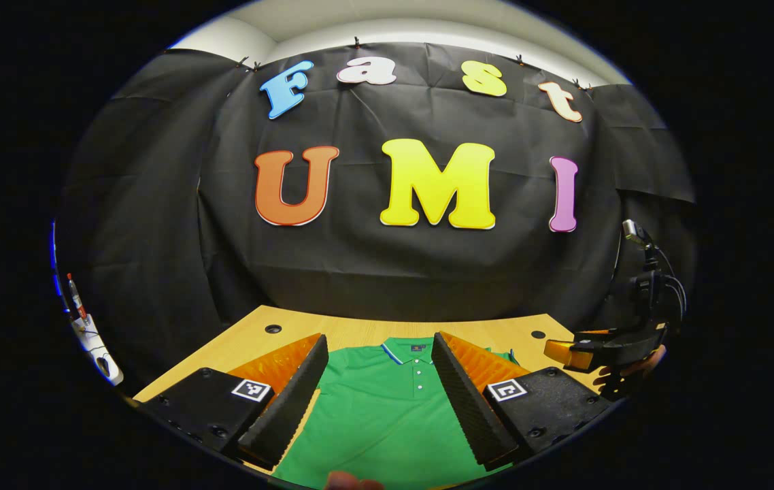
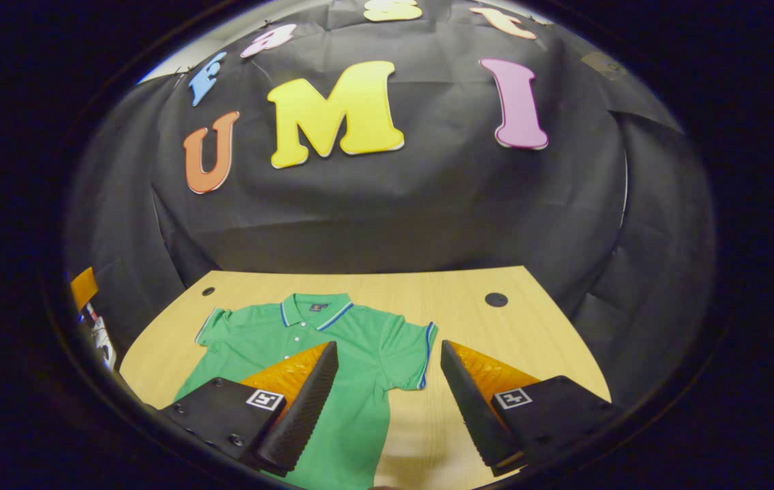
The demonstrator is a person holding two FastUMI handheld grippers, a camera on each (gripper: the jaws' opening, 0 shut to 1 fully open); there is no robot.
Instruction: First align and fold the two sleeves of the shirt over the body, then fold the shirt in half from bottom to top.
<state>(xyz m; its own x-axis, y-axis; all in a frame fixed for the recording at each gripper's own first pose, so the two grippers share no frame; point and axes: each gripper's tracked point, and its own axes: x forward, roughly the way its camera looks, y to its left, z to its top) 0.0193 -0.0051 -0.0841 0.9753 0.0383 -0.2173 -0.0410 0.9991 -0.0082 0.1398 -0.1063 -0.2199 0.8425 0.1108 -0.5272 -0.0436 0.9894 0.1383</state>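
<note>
A green polo shirt (image 2: 360, 354) lies flat and face up on the wooden counter (image 2: 530, 327), collar (image 2: 312, 307) toward the far wall, both short sleeves spread out to the sides and nothing yet folded. The left claw (image 1: 379, 388) hangs over the shirt's chest, jaws wide apart and empty, the buttoned placket between them. The right claw (image 2: 387, 401) hovers above the shirt's right side, also open and holding nothing, with the blue-trimmed right sleeve (image 2: 414, 354) just beyond its fingers. In the left gripper view the right claw appears at the far right edge, gripped by a hand (image 1: 632, 367).

The shirt looks light, soft and limp; it should drape and wrinkle rather than hold a shape, and a single thin layer may slip from a shallow pinch. The likely best hold for the first fold is the cuff hem of each sleeve, taken at the trimmed edge where the cloth is doubled and firmer, then carried inward over the body. For the later bottom-to-top fold, the two hem corners nearest the person seem the natural grips; these lie out of sight.
</note>
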